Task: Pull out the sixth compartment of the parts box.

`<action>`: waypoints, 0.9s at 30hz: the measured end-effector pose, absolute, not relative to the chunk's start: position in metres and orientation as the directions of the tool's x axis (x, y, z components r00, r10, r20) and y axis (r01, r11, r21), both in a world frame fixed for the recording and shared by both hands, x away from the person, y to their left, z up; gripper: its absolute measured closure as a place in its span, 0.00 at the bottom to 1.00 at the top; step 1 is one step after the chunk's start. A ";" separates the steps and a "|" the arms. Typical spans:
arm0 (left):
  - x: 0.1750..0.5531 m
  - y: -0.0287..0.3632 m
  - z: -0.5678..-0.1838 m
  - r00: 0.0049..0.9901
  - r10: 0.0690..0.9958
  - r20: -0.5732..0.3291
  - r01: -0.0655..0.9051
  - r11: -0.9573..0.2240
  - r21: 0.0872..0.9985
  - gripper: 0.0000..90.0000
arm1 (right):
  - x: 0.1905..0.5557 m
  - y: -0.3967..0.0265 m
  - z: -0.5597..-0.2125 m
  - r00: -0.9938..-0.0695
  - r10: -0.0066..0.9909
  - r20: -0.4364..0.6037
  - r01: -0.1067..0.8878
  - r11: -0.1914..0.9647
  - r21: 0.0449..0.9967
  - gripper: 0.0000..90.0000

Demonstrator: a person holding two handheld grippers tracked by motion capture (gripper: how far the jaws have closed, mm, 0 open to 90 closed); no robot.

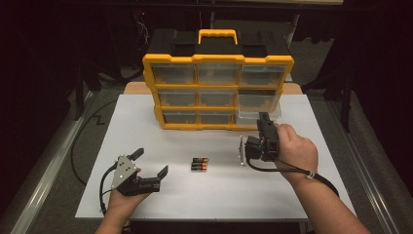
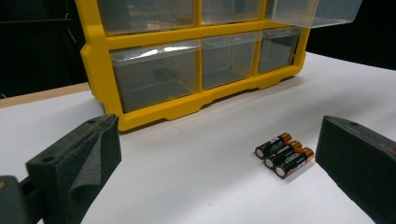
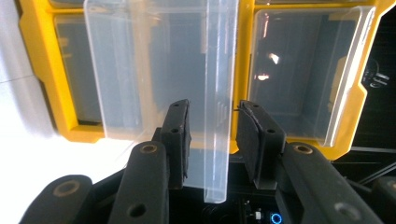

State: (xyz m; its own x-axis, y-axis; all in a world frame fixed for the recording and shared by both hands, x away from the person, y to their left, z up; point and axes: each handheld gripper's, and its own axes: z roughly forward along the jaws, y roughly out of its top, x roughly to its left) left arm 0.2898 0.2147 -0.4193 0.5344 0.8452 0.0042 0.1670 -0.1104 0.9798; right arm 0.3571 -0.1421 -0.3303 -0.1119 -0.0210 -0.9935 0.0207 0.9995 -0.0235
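My right tool (image 3: 212,140) stood slackened around the front lip of the clear drawer (image 3: 159,70), pulled partway out of the yellow organizer (image 1: 217,92) on the counter (image 1: 146,146), pads apparently clear of that thin, slick, light plastic; left tool (image 1: 151,163) gaped empty.

Three batteries (image 1: 199,164) lying side by side on one white table (image 1: 146,141); one yellow organizer (image 1: 218,92) holding nine clear drawers; two grippers.
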 end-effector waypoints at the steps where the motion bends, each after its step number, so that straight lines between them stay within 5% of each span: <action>1: 0.290 0.214 -0.419 0.534 0.845 0.005 0.167 -0.111 0.980 0.02 | 0.356 -0.143 -0.331 -0.114 -0.019 -0.993 0.022 1.000 -0.021 0.72; 27: 0.290 0.214 -0.420 0.537 0.844 0.013 0.165 -0.120 0.979 0.01 | 0.332 -0.158 -0.382 -0.168 -0.029 -0.985 -0.042 0.999 -0.022 0.55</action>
